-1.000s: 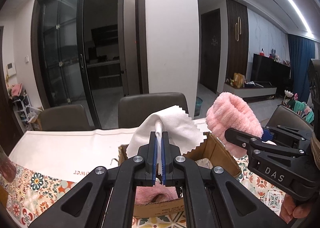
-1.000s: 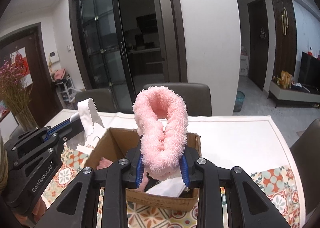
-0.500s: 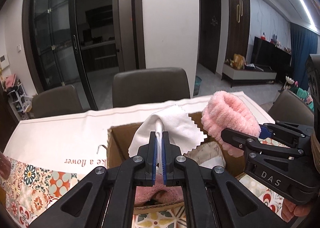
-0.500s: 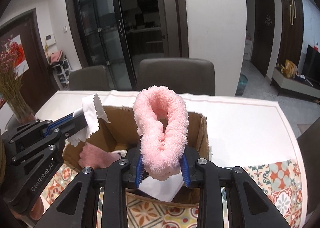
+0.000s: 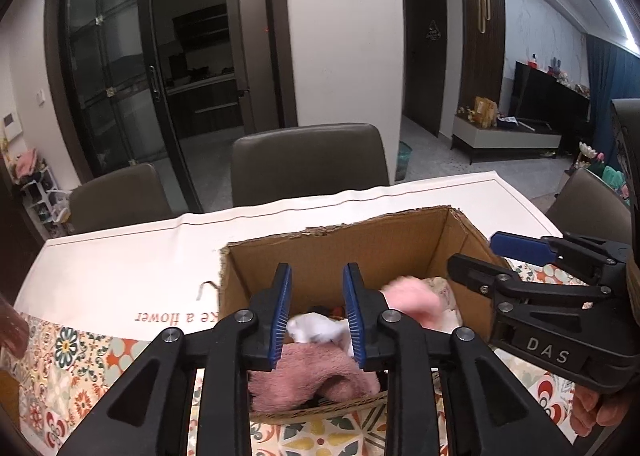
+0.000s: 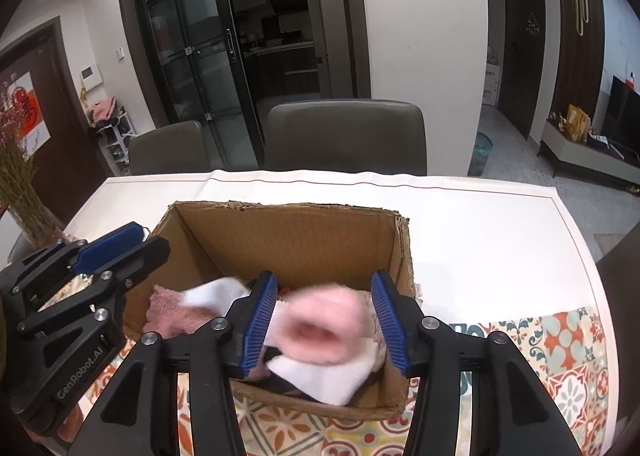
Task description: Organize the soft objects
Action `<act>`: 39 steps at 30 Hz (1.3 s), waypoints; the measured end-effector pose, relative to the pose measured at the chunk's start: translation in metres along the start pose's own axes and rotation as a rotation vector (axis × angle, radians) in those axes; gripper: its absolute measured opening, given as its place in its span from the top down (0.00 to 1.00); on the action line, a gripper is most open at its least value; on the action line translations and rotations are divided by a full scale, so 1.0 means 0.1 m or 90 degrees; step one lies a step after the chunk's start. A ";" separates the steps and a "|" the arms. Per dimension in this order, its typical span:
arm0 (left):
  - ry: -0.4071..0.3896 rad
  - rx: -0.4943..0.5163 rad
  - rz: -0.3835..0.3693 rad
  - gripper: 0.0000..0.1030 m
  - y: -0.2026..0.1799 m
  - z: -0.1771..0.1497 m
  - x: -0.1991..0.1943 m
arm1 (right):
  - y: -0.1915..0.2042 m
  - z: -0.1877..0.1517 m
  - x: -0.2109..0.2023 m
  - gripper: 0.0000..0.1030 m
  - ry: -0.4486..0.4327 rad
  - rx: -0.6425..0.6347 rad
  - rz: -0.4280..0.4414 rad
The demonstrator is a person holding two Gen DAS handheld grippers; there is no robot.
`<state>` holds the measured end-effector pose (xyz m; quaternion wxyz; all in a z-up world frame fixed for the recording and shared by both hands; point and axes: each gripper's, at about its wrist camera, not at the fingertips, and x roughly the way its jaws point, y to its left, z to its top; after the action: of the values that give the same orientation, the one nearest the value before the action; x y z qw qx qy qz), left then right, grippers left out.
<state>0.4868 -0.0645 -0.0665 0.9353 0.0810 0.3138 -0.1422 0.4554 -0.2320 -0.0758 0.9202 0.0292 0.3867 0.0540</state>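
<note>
A: Both sets of jaws just opened, left gripper (image 5: 316, 308) and right gripper (image 6: 326, 320) empty; white cloth (image 5: 316, 330) and pink band (image 6: 320, 330) dropping into cardboard box (image 6: 288, 232).

B: Risk: snagging cloth when lifting out.

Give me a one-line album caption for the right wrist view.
Right gripper, jaws just opened, drops a pink fluffy band into the cardboard box while the left gripper hovers open alongside.
</note>
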 end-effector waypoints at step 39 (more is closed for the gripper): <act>-0.120 -0.032 0.023 0.53 0.18 -0.48 -1.86 | 0.57 -0.60 -1.75 0.51 -0.148 0.045 -0.056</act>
<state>0.3236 0.0042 0.0102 0.9648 0.0495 0.2261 -0.1247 0.2862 -0.1962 0.0114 0.9586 0.0509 0.2801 -0.0036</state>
